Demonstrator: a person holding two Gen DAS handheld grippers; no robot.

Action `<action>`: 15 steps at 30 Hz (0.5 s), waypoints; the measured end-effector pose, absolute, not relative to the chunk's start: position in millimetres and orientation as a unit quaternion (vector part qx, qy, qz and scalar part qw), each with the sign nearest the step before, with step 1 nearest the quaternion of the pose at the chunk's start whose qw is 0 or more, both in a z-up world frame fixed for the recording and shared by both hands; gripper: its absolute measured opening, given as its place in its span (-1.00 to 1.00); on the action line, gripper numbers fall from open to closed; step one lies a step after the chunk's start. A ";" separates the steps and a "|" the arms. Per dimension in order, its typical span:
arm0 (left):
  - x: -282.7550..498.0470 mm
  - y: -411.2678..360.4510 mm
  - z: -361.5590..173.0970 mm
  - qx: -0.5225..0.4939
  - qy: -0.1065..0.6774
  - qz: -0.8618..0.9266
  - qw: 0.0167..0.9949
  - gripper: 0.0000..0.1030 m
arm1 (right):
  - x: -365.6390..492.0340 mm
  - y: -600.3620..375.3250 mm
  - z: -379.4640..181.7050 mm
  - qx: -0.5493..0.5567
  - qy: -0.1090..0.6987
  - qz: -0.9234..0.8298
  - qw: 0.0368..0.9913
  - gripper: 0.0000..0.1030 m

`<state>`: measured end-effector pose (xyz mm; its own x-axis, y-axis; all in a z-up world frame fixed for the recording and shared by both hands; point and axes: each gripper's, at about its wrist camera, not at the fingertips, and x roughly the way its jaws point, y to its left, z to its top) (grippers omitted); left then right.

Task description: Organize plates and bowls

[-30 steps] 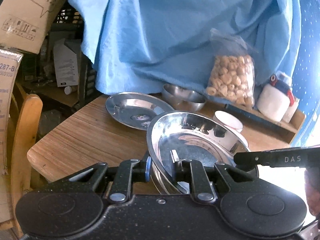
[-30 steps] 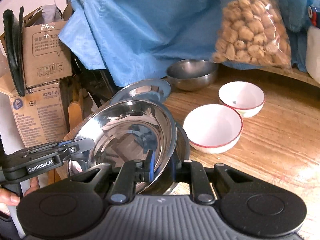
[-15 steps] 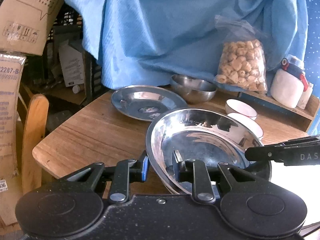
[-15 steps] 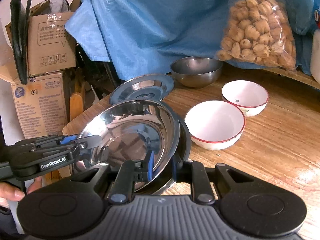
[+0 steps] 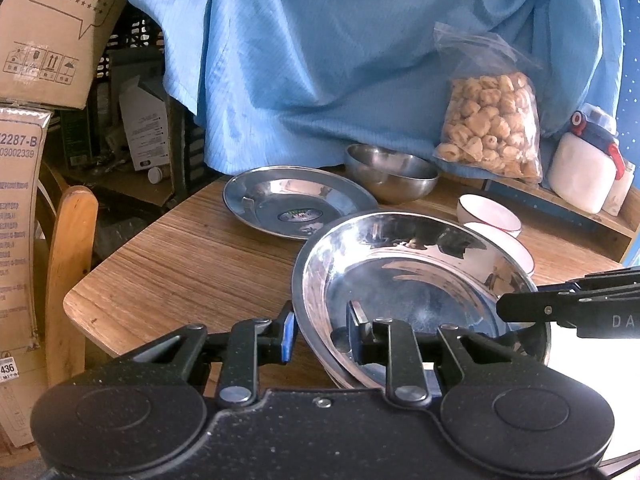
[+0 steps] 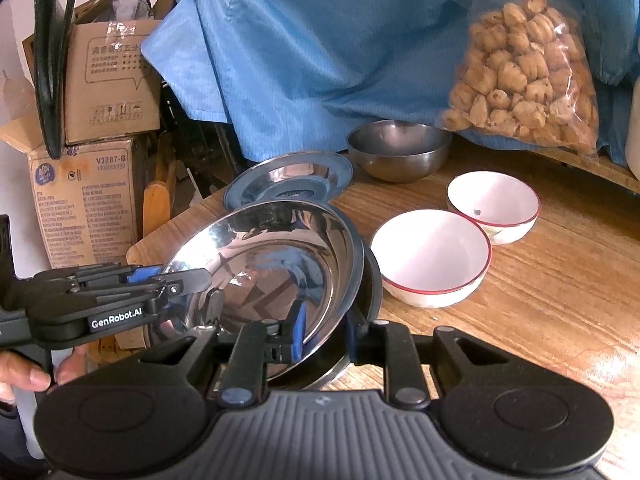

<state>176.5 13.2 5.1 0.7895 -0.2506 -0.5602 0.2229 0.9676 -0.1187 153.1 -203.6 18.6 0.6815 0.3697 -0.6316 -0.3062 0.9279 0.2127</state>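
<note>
Left gripper (image 5: 319, 330) is straddling the near rim of the top steel plate (image 5: 416, 280); its jaws have just been opening, and daylight is showing between the blue pad and the rim, so it is standing narrowly parted around the plate rather than pinching it; right gripper (image 6: 323, 332) is straddling the same stack at its own near edge, jaws likewise just been opening, a narrow gap, rims of both the tilted top plate and the plate under it (image 6: 370, 280) passing between the fingers; whether its pads are pressing on the metal I cannot tell; the top plate is leaning, nested askew in the lower one, both sitting near the front corner of the wooden table (image 5: 192, 264); a person's fingers (image 6: 28, 376) are curling round the left tool's handle at the frame edge; just beside the stack, two white bowls with red rims (image 6: 432, 256) (image 6: 494, 204) are standing touching each other; farther back a third steel plate (image 5: 298, 200) is lying flat, a steel bowl (image 5: 394, 174) just behind it; a clear bag of puffed snacks (image 5: 490, 128) is hanging against the blue cloth (image 5: 340, 48); cardboard boxes (image 6: 112, 80) are stacked off to the left.
</note>
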 end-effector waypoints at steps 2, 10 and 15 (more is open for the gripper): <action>177.2 13.6 5.0 -0.024 0.299 -0.126 0.946 -0.42 | 153.1 -202.7 18.6 0.040 0.352 0.185 0.917 -0.53; 178.0 12.7 6.5 -0.025 0.292 -0.128 0.948 -0.17 | 152.3 -202.2 23.8 0.022 0.339 0.179 0.923 -0.21; 177.7 15.6 7.1 -0.033 0.290 -0.125 0.948 0.03 | 151.7 -200.7 23.0 0.013 0.337 0.176 0.925 0.00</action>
<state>177.7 15.6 7.1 0.8010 -0.2563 -0.5410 0.2180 0.9666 -0.1351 151.7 -200.7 23.0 0.7105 0.3340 -0.6194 -0.3170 0.9377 0.1420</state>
